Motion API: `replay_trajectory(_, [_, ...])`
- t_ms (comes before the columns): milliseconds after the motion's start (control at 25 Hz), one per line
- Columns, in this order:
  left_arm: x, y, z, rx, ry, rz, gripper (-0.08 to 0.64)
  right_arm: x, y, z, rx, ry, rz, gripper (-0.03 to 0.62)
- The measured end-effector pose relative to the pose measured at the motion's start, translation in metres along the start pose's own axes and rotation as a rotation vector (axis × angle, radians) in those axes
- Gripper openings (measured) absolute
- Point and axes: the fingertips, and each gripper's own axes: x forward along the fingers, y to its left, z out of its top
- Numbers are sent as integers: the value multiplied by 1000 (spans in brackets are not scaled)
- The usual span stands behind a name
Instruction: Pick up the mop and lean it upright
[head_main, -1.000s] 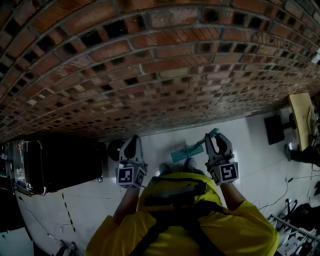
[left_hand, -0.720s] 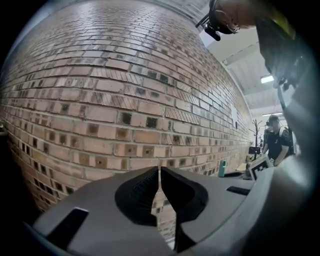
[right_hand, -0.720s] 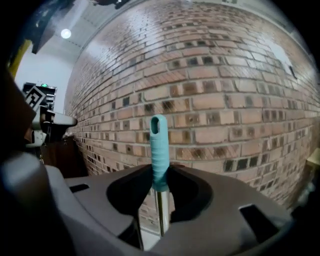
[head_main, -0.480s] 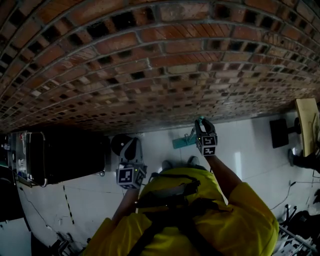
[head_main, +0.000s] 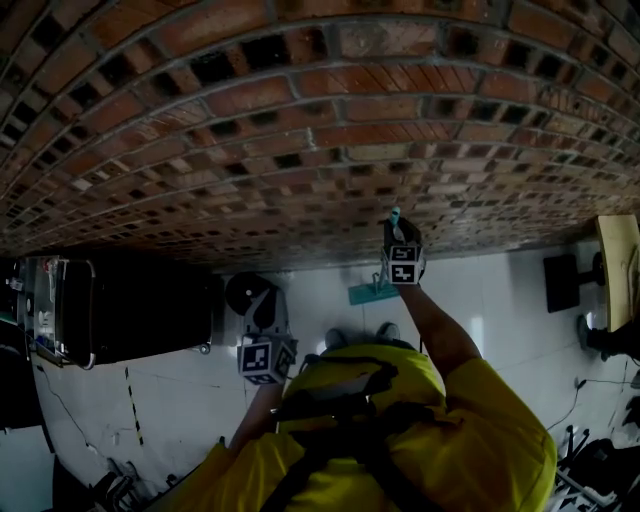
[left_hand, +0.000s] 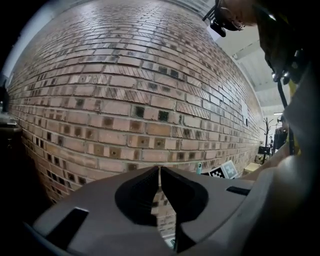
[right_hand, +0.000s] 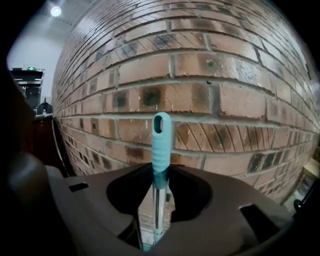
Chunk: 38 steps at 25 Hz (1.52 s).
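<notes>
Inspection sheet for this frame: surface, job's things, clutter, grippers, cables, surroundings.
Surface: white floor.
Job's things: mop upright, teal head on the floor by the wall; whether the handle touches the wall is unclear.
Clutter: black case and dark round thing, at left.
Grippers: right gripper shut on handle; left gripper shut, empty.
Cables: thin cable on floor, far right.
Surroundings: brick wall; wooden table at right edge.

Close before the brick wall (head_main: 300, 120), between the right gripper's (head_main: 398, 240) jaws: the mop (right_hand: 161, 145), upright, head down on the floor (head_main: 500, 300). Left of it, apart: the left gripper (head_main: 262, 310).
</notes>
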Motion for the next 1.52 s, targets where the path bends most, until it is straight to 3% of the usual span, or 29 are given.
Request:
replay_trajectory(200, [5,1,-3,-21,17,-8,21,14,-6,3,0,8,-39,117])
replay_trajectory(440, [13,1,1,-16,24,-7,21,8,-13,11,3,-8,-26,158])
replay_trajectory(640, [18,1,-2,-32,17,-11,21,-78,-13,26,41,-78,32,158])
replay_trajectory(840, [22,-1,5,-46,6,-21,21,-197,-14,80,31,-231,54,158])
replay_trajectory(1000, [22,-9,20,-36,-9,-43,21,-255,-15,120,27,-302,73,136])
replay_trajectory(1280, [10,-29,66,-33,-92,-89,21,-284,22,165,-67,-412,147,71])
replay_trajectory(1520, [4,-36,82,30,-146,-95,21,-271,32,169,2,-436,195,43])
